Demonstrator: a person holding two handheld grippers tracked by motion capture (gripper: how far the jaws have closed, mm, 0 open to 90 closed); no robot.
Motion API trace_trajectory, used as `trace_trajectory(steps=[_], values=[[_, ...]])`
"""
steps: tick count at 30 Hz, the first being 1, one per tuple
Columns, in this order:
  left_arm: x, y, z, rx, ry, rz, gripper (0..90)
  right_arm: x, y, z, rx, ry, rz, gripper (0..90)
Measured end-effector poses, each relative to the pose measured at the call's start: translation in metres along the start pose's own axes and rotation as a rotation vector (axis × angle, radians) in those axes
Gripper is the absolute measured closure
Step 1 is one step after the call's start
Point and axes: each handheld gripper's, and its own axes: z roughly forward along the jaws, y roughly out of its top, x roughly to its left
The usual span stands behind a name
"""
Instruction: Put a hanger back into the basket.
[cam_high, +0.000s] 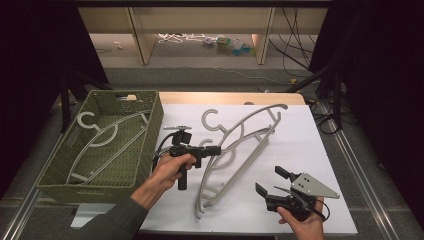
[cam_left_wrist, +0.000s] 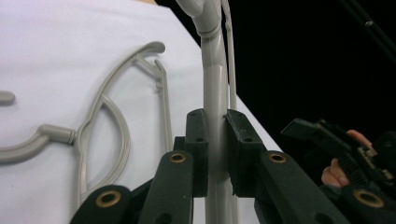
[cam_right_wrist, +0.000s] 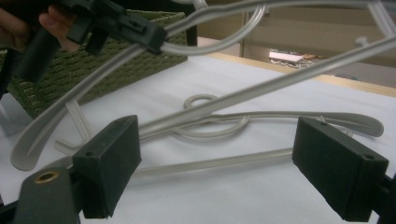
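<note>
- White sheet (cam_high: 300, 165) over the table, woven green basket (cam_high: 150, 127) on the left with one grey hanger inside.
- My left gripper (cam_high: 216, 150) is clamped on a grey plastic hanger (cam_high: 250, 150), lifted above another one lying flat.
- Right gripper (cam_high: 270, 181) sits wide open near the front edge, holding nothing.

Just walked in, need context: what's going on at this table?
A person is moving grey plastic hangers. The left gripper is shut on one grey plastic hanger, raised off the white table above another grey hanger lying flat. A third hanger already lies in the green woven basket. The right gripper is open, holding nothing, near the table's front edge.
</note>
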Motion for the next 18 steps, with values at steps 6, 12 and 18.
trace_trajectory(steps=[6, 12, 18], values=[[-0.004, 0.005, -0.007, -0.038, 0.000, -0.002, 80.0, 0.000, -0.001, 0.001, -0.014, 0.011, 0.010, 16.2], [-0.006, 0.008, -0.011, -0.047, -0.014, -0.001, 80.0, 0.000, -0.001, 0.001, -0.011, 0.014, 0.010, 16.2], [-0.006, 0.010, -0.017, -0.058, -0.018, -0.011, 80.0, 0.000, -0.001, 0.001, -0.011, 0.013, 0.013, 16.2]])
